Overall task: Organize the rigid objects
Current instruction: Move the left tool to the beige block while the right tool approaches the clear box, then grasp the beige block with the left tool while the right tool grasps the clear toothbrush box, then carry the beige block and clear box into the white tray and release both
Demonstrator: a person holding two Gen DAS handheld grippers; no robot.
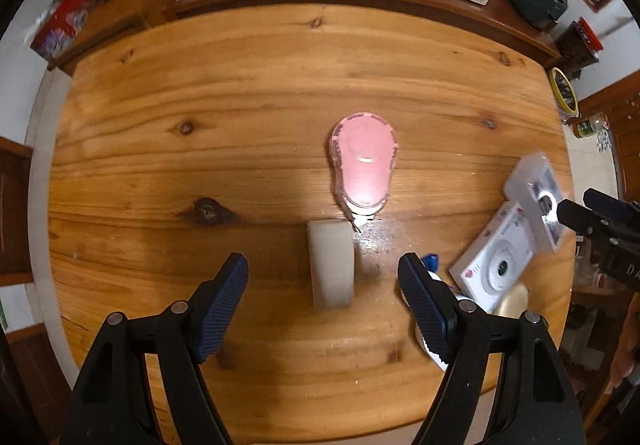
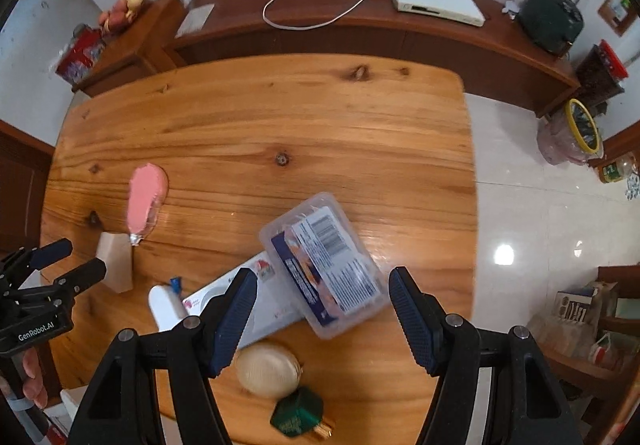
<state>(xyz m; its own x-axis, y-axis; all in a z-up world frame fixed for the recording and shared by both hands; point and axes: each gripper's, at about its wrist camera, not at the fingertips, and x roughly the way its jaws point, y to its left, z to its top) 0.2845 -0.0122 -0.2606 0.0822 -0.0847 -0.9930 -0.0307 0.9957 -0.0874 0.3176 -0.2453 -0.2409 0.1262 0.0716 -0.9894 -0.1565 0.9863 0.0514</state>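
In the left wrist view a whitish tape roll (image 1: 333,265) stands on edge on the wooden table (image 1: 200,125). My left gripper (image 1: 323,260) hangs open over it, one finger on each side, and neither pad touches it. Just beyond the roll lies a pink tape dispenser (image 1: 364,161). The right wrist view shows a clear plastic box (image 2: 324,265) with a printed card inside, leaning on a white camera box (image 2: 264,309). My right gripper (image 2: 323,272) is open above the clear box, apart from it. The left gripper (image 2: 82,257) shows at that view's left edge, by the tape roll (image 2: 118,265).
A white bottle with a blue cap (image 2: 164,305), a beige round object (image 2: 268,369) and a green object (image 2: 298,411) lie near the table's front edge. The table ends at the right over a tiled floor (image 2: 540,225). A dark sideboard (image 2: 360,33) stands behind.
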